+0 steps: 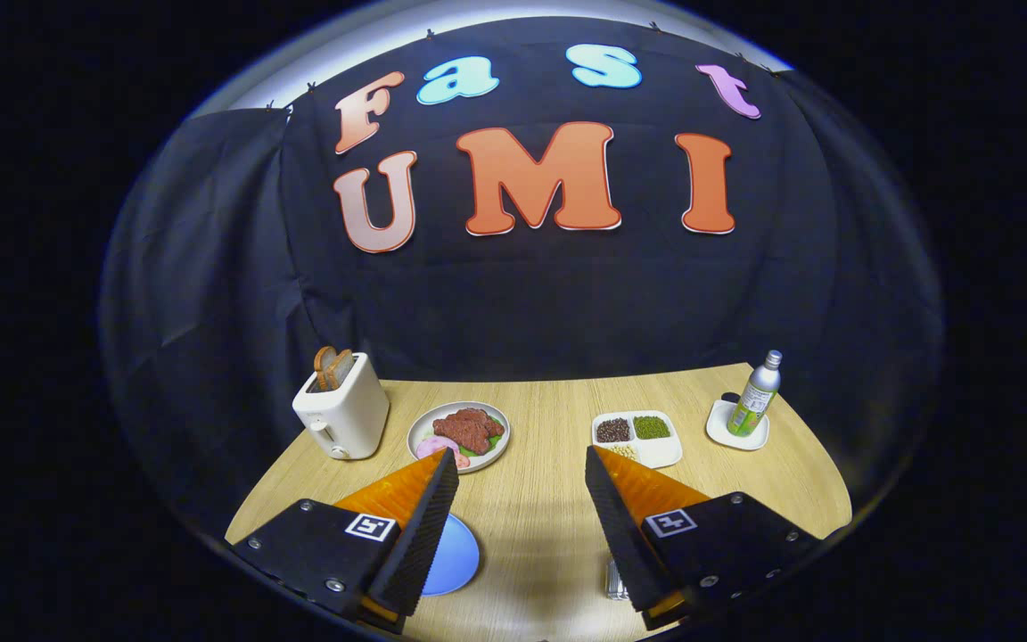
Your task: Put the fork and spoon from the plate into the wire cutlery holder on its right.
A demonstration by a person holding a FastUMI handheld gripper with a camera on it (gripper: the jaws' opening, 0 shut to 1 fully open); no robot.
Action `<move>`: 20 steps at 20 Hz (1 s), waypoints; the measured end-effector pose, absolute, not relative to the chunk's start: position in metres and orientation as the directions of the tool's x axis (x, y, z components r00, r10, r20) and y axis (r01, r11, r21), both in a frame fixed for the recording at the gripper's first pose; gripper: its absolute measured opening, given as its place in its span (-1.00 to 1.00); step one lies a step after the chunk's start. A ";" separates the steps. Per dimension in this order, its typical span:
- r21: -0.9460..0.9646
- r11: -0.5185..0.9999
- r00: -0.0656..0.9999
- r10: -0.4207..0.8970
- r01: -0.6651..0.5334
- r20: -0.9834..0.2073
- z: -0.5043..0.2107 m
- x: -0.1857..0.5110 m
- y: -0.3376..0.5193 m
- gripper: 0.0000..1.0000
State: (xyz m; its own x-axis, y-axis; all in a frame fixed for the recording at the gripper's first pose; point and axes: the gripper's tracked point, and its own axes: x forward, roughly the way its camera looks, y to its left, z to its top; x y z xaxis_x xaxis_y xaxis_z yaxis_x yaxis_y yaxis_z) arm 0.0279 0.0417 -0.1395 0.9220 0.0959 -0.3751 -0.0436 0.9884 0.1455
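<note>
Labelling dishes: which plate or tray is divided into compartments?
The white rectangular tray beyond the open gripper, holding dark and green grains; the round white plate of meat is undivided.

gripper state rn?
gripper: open, fingers spread wide above the wooden table, holding nothing; blue plate partly under one finger.

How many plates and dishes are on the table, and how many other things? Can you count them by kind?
Plates and dishes: 4 (meat plate, divided tray, blue plate, bottle's saucer)
Toasters: 1 (toaster)
Bottles: 1 (bottle)
Total: 6

The gripper has its fingers open over bare table.
</note>
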 end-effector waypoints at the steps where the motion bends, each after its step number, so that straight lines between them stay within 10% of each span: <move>1: 0.146 0.988 0.919 0.107 -0.054 -0.378 -0.142 0.026 0.053 0.73; 11: 0.113 0.990 0.943 0.115 -0.083 -0.313 -0.151 0.017 0.132 0.74; 20: 0.128 0.988 0.861 0.140 -0.088 -0.488 -0.240 0.003 0.191 0.75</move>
State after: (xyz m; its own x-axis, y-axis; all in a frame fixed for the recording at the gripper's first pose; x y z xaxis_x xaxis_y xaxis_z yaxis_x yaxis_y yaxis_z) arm 0.0031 0.1914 -0.2402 0.8613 0.1404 -0.4884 -0.0884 0.9878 0.1280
